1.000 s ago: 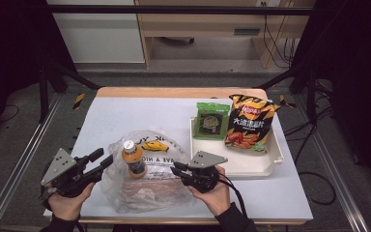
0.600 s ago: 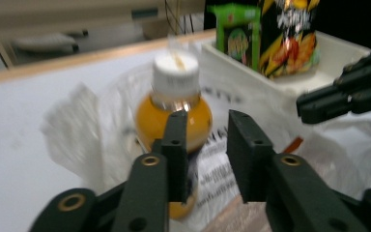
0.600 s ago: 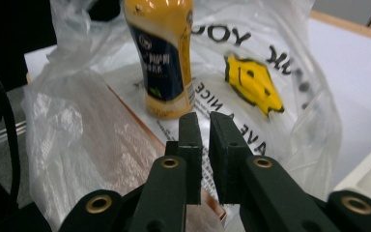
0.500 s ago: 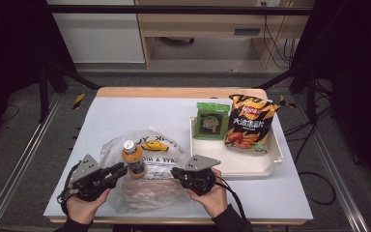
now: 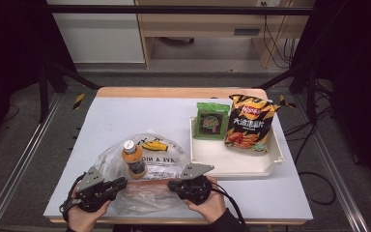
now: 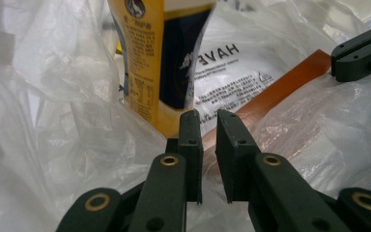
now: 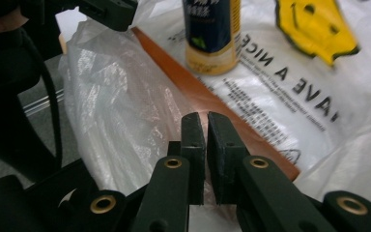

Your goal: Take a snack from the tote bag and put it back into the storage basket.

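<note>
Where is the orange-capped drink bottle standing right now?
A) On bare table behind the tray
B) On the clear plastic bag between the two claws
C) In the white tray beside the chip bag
B: the bottle stands upright on the plastic bag, well left of the white tray.

My table (image 5: 125, 116) carries a clear bag (image 5: 159, 159) near me, flat with a bottle (image 5: 134, 158) standing on it, and a white tray (image 5: 236, 162) to its right.
</note>
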`<action>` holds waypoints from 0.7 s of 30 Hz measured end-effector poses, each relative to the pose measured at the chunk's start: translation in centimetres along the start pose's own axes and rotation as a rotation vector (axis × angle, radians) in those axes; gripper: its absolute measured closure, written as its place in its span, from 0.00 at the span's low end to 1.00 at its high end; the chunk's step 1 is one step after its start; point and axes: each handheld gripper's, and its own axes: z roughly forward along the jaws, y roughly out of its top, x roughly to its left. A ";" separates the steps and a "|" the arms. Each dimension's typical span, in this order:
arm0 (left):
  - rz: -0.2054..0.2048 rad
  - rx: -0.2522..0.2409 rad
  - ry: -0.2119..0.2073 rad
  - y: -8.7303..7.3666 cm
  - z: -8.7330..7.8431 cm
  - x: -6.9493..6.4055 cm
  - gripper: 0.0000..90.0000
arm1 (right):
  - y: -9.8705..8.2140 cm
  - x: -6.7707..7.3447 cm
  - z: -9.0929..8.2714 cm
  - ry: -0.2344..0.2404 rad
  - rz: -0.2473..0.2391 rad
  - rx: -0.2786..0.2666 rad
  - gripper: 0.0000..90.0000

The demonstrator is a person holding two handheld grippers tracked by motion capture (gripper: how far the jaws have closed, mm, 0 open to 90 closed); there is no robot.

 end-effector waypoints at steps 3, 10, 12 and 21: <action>0.013 0.014 -0.001 -0.4 0.0 -0.2 0.85 | -0.3 0.2 -0.1 0.016 0.008 -0.006 0.95; 0.010 0.023 0.024 -1.0 -0.2 -0.3 0.58 | -0.7 0.6 -0.4 0.034 0.018 -0.012 0.90; 0.003 0.027 0.009 -1.1 -0.1 -0.2 0.54 | -0.4 0.6 -0.5 0.012 0.001 -0.026 0.85; 0.036 0.092 -0.018 -1.8 0.4 -0.9 0.32 | -0.3 -1.0 -0.7 -0.113 0.002 -0.054 0.65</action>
